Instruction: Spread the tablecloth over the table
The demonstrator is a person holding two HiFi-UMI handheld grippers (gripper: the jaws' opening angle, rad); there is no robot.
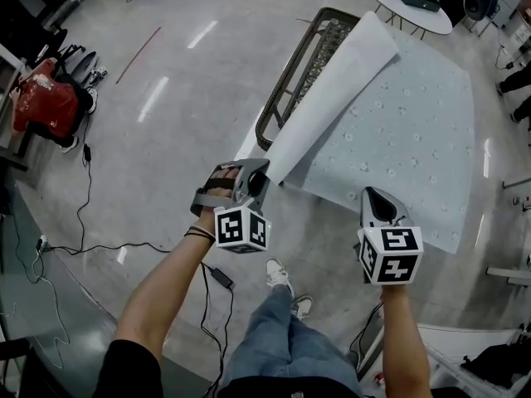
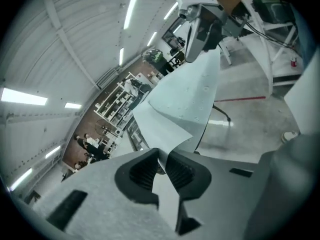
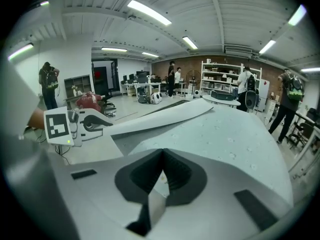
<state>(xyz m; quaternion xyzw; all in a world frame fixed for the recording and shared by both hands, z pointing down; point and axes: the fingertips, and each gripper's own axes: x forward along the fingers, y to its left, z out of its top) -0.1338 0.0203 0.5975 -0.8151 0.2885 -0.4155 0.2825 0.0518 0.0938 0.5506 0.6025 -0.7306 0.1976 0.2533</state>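
A pale blue tablecloth [image 1: 406, 131] with small flower prints lies over most of the table, whose dark frame [image 1: 292, 71] shows bare at the left. The cloth's left strip [image 1: 332, 89] is folded back, white underside up. My left gripper [image 1: 264, 171] is shut on the near left corner of that strip, and the cloth [image 2: 180, 104] runs between its pads [image 2: 161, 156]. At the near edge, my right gripper [image 1: 373, 193] is shut on the cloth, with a fold pinched in its pads [image 3: 162, 156]. Each gripper shows in the other's view: the right [image 2: 200, 29] and the left [image 3: 100, 124].
A round white table [image 1: 411, 19] carrying a green box stands beyond the far end. Cables [image 1: 83, 222] trail over the floor at the left, near a red bundle [image 1: 41, 98]. People stand at the right edge [image 1: 518, 81]. A white frame [image 1: 465, 347] sits at the lower right.
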